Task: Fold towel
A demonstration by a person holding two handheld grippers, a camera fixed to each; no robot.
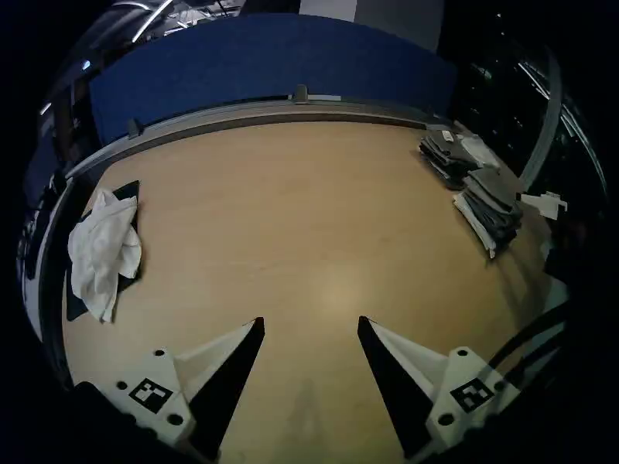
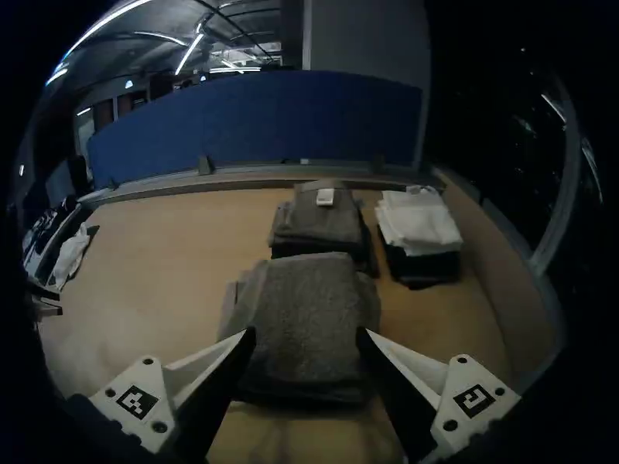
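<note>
A crumpled white towel lies on a dark cloth at the table's left edge; in the right gripper view that white towel is small and far left. My left gripper is open over bare wood, well to the right of the towel, with nothing between its fingers. My right gripper is open just above a folded grey towel, its fingertips over the towel's left and right edges. Whether they touch the cloth is unclear.
Folded grey towel stacks sit at the table's right side. Behind the near grey towel stand another grey stack and a white towel on dark ones. A blue partition runs along the back of the wooden table.
</note>
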